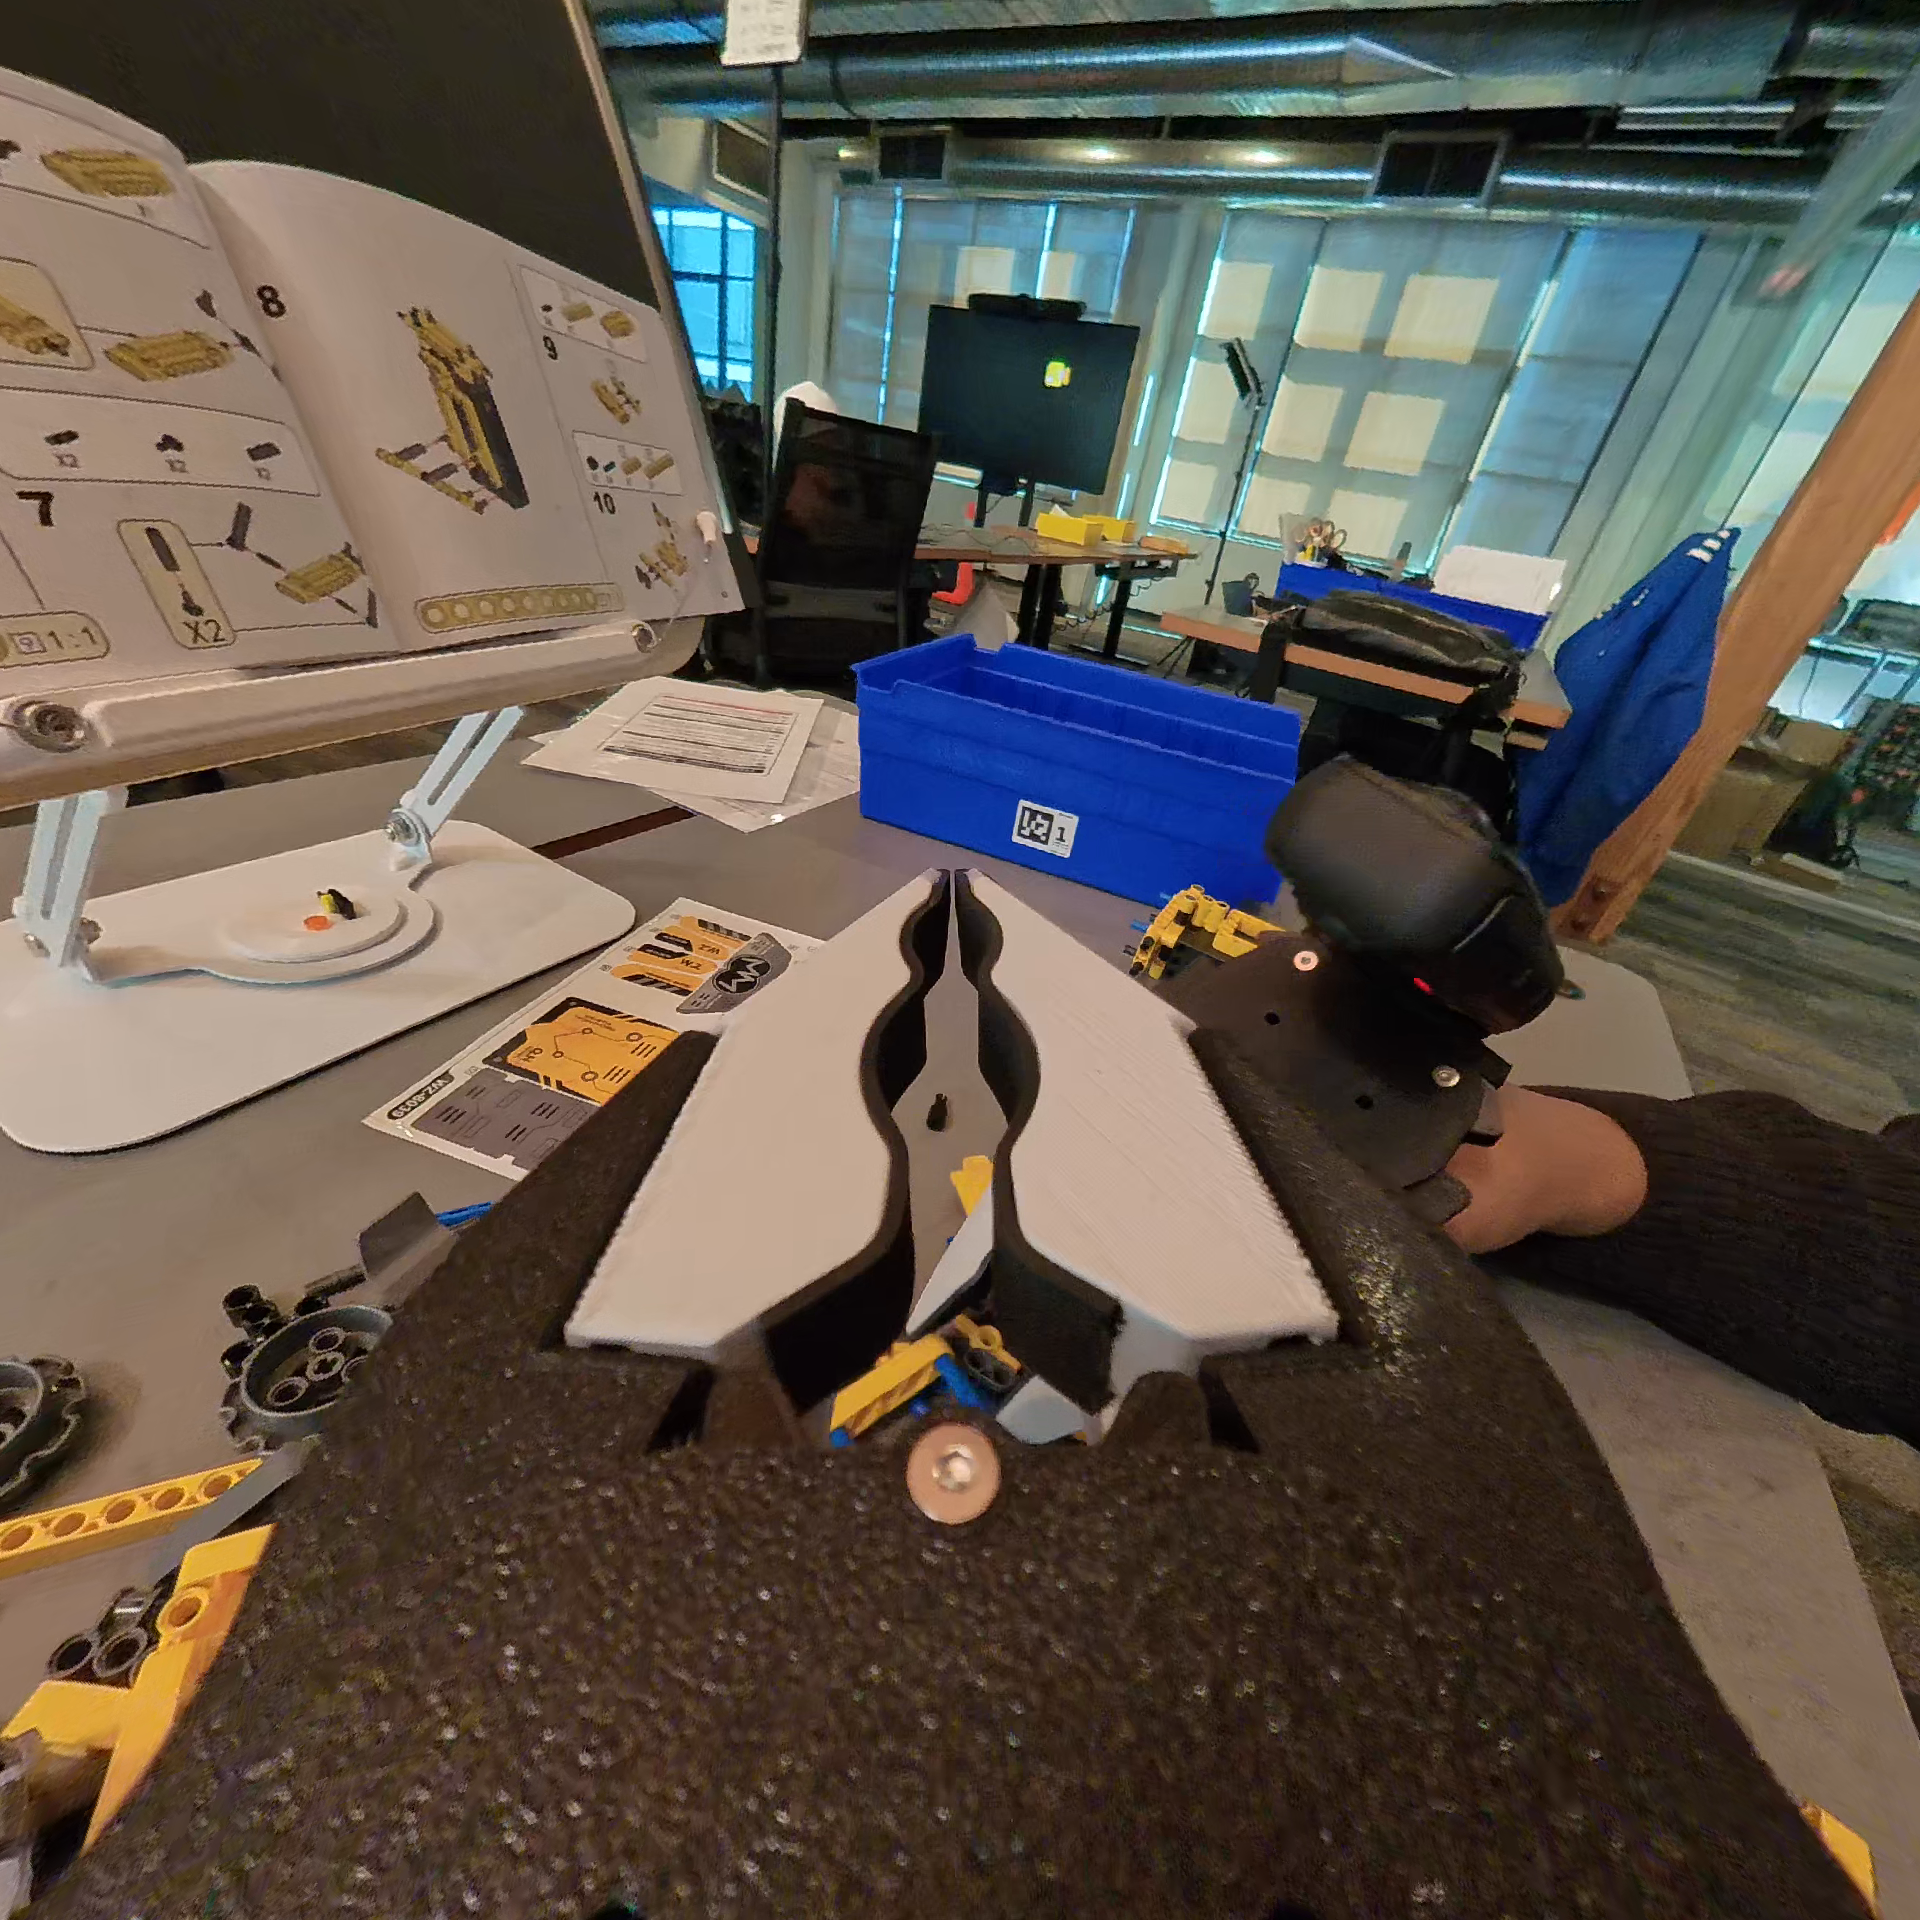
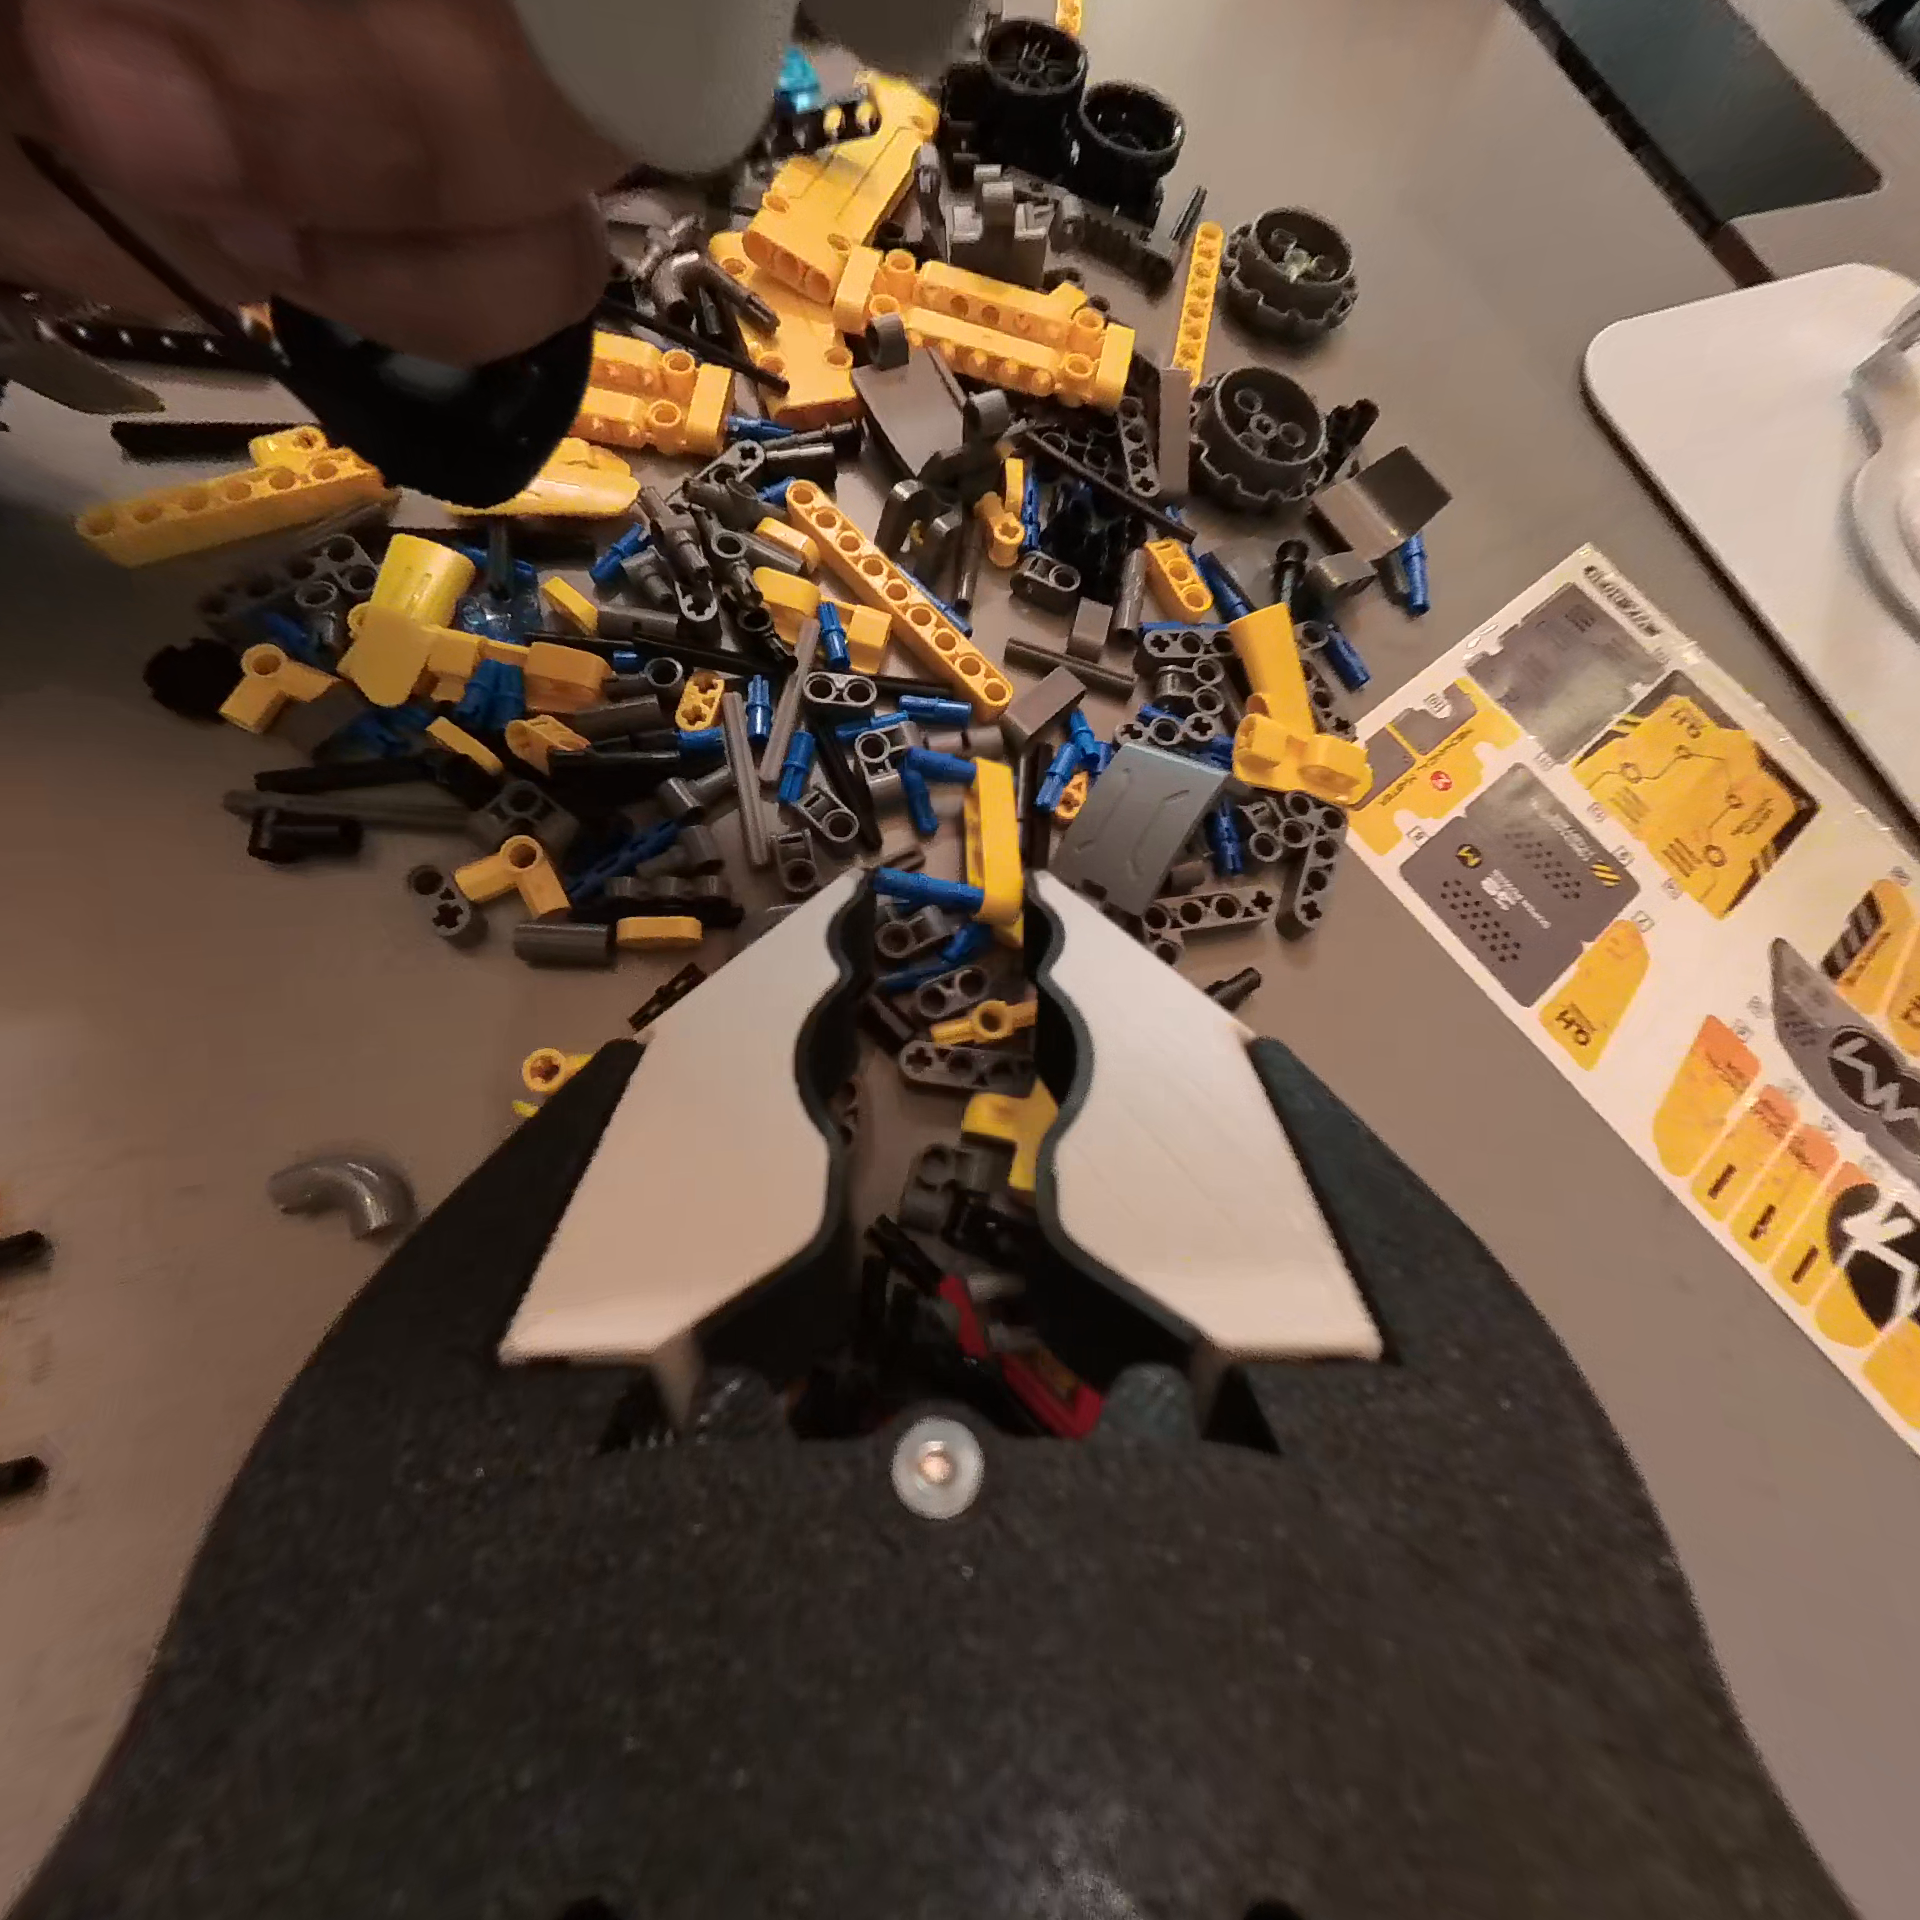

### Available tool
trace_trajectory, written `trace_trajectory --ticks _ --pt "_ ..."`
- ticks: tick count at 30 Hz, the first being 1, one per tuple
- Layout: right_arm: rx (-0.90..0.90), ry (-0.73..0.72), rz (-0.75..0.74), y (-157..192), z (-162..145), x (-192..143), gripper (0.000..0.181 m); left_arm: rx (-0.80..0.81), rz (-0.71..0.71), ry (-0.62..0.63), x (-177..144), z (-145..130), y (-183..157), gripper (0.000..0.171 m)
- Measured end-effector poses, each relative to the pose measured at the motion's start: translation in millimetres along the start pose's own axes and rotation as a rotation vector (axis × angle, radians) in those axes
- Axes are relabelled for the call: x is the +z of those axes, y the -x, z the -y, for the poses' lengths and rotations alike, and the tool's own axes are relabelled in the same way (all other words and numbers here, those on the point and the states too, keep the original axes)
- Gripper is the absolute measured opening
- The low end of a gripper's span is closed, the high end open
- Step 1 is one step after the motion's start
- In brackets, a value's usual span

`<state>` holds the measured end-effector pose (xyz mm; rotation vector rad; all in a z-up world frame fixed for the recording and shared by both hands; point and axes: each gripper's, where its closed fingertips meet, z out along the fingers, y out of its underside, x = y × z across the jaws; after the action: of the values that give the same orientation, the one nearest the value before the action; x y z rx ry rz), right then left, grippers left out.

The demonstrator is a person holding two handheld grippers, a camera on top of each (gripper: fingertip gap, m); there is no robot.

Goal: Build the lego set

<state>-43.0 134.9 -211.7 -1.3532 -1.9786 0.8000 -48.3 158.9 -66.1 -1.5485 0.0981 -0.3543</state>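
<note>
My right gripper point(image 2: 951, 883) is open and hovers low over a pile of yellow, blue, grey and black building pieces point(image 2: 831, 644). A blue pin point(image 2: 925, 888) and a yellow beam point(image 2: 992, 831) lie between its tips, untouched as far as I can see. My left gripper point(image 1: 951, 878) is shut with nothing between its tips, held above the grey table point(image 1: 156, 1247). A small black pin point(image 1: 938, 1112) shows below it through the gap between the fingers. The other gripper's black body point(image 1: 1351, 997), held by a hand, is to its right, beside a small yellow assembly point(image 1: 1195, 930).
An open instruction booklet point(image 1: 312, 416) rests on a white stand point(image 1: 312, 987) at the left. A sticker sheet point(image 2: 1662, 883) lies right of the pile. A blue bin point(image 1: 1070, 748) and loose papers point(image 1: 707, 738) sit farther back. Black wheels point(image 2: 1081, 104) are at the pile's far edge. My hands' fingertips stand some 15 centimeters from each other.
</note>
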Motion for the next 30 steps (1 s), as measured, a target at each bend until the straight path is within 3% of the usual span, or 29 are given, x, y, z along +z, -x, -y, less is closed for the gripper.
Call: trace_trajectory --ticks 3,8,13,17,22,30 --pt "-0.034 -0.081 -0.035 -6 12 -12 0.028 -0.034 -0.037 -0.018 -2 2 -2 0.006" --pt "-0.241 -0.287 -0.148 -16 42 -50 0.027 -0.088 -0.134 -0.026 -6 9 -10 0.038" --pt "-0.423 -0.478 -0.137 -2 62 -92 0.027 -0.007 -0.281 0.104 -7 -10 -35 0.037" --pt "-0.512 -0.483 -0.137 3 62 -106 0.027 0.179 -0.321 0.206 -7 -33 -53 0.034" --pt "-0.593 -0.419 -0.145 5 51 -106 0.027 0.398 -0.251 0.214 -4 -42 -54 0.018" --pt "-0.593 -0.373 -0.044 15 40 -100 0.027 0.520 -0.267 0.353 -3 -72 -59 0.012"
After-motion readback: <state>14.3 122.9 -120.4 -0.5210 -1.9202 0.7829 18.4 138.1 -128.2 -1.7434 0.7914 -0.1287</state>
